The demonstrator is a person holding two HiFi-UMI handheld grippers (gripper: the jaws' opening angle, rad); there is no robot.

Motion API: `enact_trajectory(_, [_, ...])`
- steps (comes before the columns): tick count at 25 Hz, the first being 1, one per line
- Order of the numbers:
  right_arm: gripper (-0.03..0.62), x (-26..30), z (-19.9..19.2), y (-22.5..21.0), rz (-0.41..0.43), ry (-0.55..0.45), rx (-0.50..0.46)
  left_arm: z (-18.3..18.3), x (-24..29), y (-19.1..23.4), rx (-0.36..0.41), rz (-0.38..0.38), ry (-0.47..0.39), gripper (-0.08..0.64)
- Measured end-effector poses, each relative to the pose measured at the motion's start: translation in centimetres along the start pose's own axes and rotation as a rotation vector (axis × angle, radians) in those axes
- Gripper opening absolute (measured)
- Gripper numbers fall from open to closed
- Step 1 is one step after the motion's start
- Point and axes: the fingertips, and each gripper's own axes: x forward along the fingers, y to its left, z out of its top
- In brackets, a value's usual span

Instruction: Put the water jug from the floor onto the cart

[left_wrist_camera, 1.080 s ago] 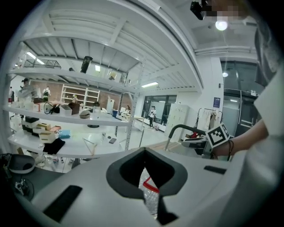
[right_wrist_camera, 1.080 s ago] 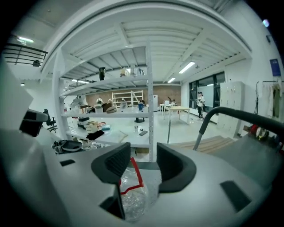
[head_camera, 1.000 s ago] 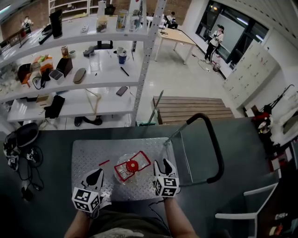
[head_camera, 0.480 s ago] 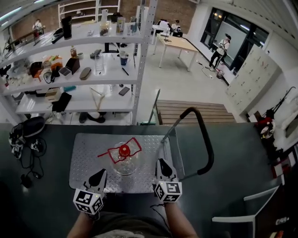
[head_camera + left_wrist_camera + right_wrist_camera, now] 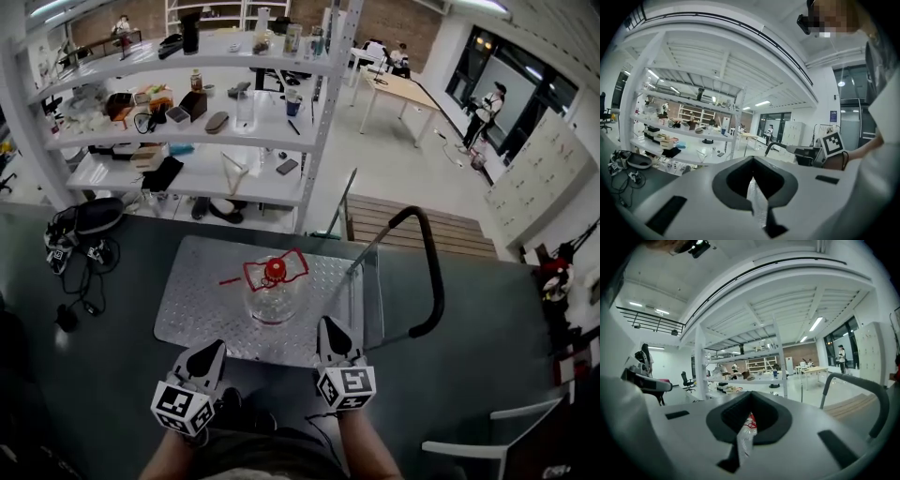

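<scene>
White shelving [image 5: 234, 141] is standing beyond the cart [image 5: 202, 309], whose handle [image 5: 433, 281] is rising at its right edge. The water jug [image 5: 274, 292] is sitting mid-deck, with bare deck all round it. The left gripper [image 5: 214, 350] and right gripper [image 5: 328, 328] are hovering off the near edge, jaws together, holding nothing. Cables [image 5: 70, 281] are lying on the floor to the left.

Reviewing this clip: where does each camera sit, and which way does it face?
Head view: on the person's head, facing steeply down at the water jug on the cart; left gripper, right gripper and forearms show below.
Left gripper view: on the left gripper, facing along its shut jaws toward the shelving; the person's sleeve shows right.
Right gripper view: on the right gripper, facing along its shut jaws at the water jug.
Shared: all three show the cart handle.
</scene>
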Motion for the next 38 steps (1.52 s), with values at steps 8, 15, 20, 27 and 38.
enact_trajectory(8, [-0.009,-5.5,0.9,3.4,0.06,-0.067,-0.052,-0.7,-3.3,-1.7,-0.031,-0.022,-0.01,0.008])
enact_trajectory(15, [-0.009,-10.6,-1.3,7.4,0.004,-0.044,0.01,-1.7,-9.9,-2.8,-0.047,-0.051,-0.028,0.006])
enact_trajectory(20, [-0.009,-14.4,-2.2,12.4,0.026,-0.037,-0.019,-3.5,-15.8,-3.1,-0.059,-0.037,-0.025,0.007])
enact_trajectory(27, [-0.009,-19.5,-3.2,17.4,0.021,-0.048,-0.051,-4.6,-22.5,-4.1,-0.036,-0.044,-0.048,0.006])
enact_trajectory(38, [-0.009,-25.9,-4.5,20.0,-0.012,-0.025,-0.101,-6.2,-28.2,-6.5,-0.025,-0.074,-0.062,0.007])
